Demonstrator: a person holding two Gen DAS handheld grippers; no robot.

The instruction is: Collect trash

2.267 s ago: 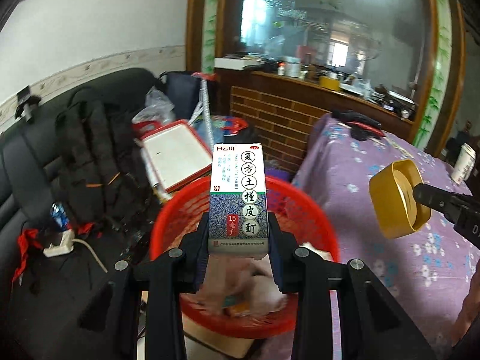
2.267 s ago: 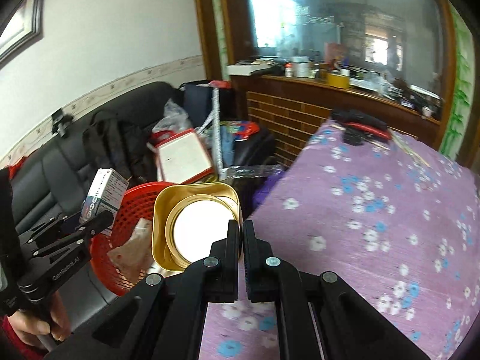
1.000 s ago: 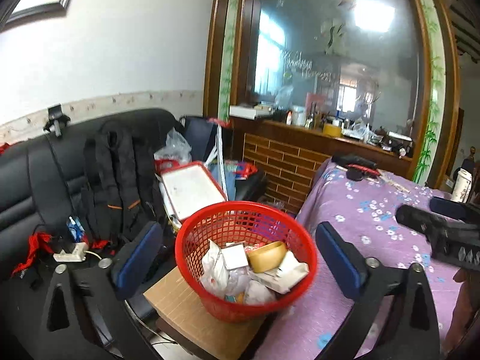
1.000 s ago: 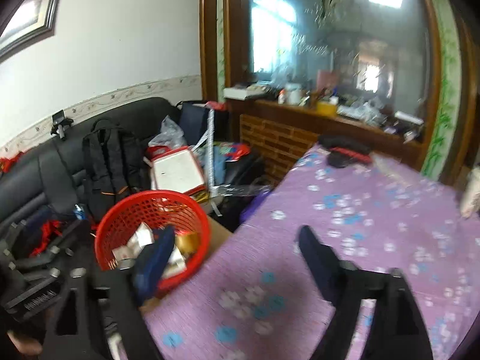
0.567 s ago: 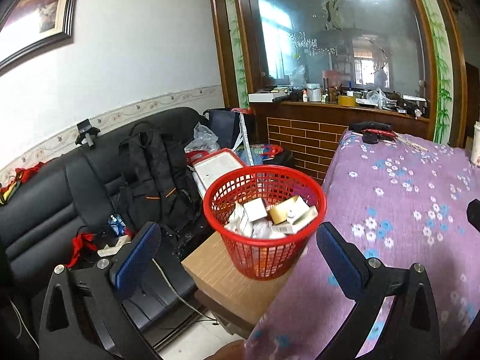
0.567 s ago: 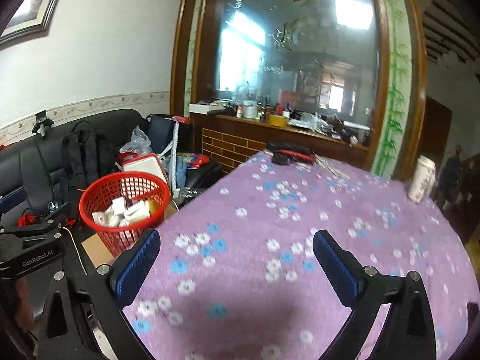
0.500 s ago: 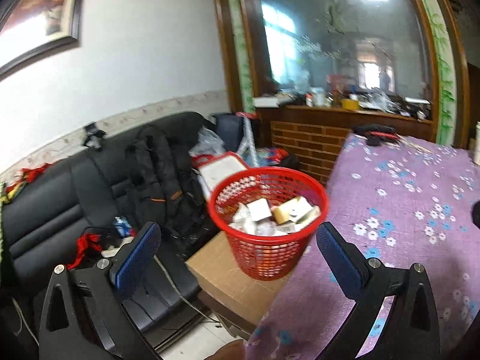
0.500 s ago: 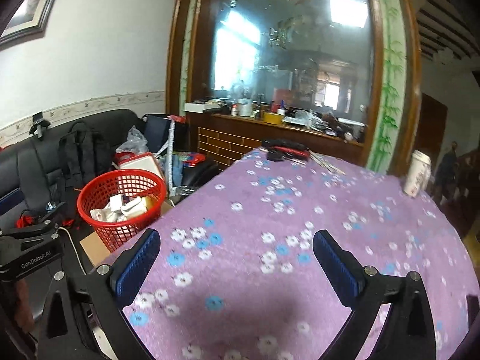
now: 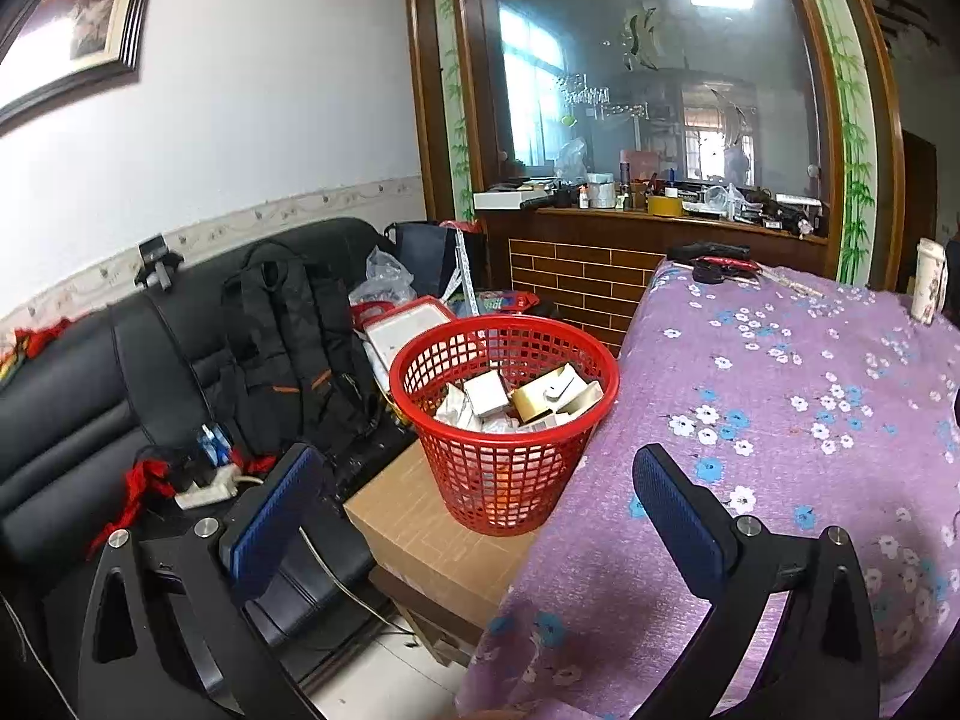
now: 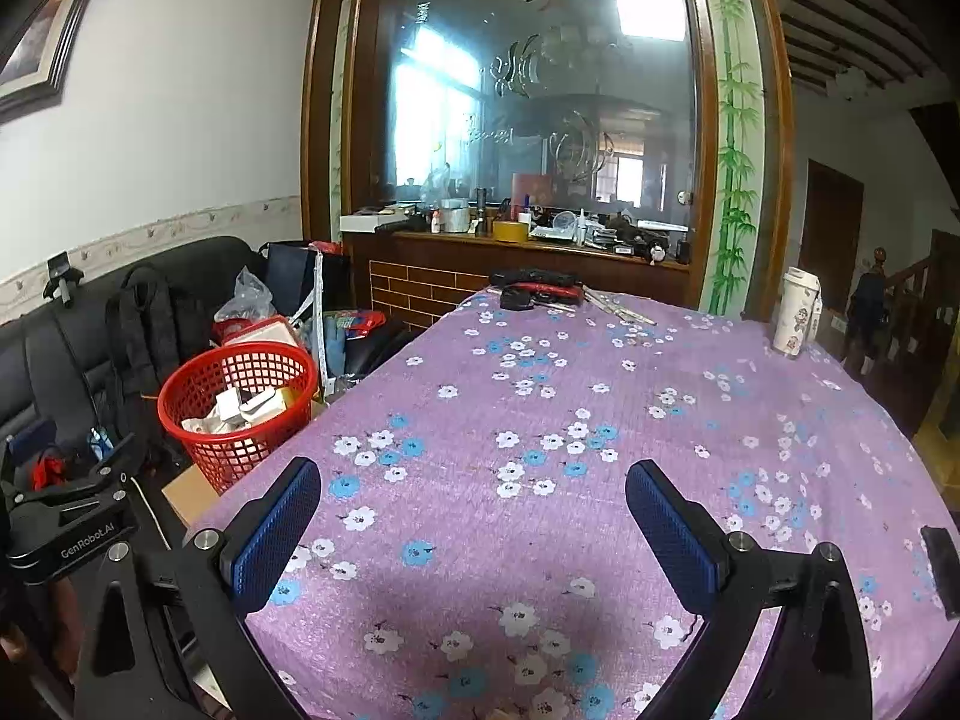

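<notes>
Both hands have drawn back from the red basket (image 9: 504, 420), box and gold tin now lying inside it. The left gripper (image 9: 480, 516) and right gripper (image 10: 474, 528) stand with jaws wide apart, empty. The mesh plastic basket sits ahead of the left jaws, nearer that hand, beside the flowered purple worktop (image 10: 600, 408).

Probably home living room: black sofa (image 9: 90, 384), floral-clothed table (image 10: 600, 420), framed picture (image 9: 66, 30).

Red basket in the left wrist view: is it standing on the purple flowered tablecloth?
No. The red basket stands on a brown cardboard box beside the tablecloth, not on it.
</notes>
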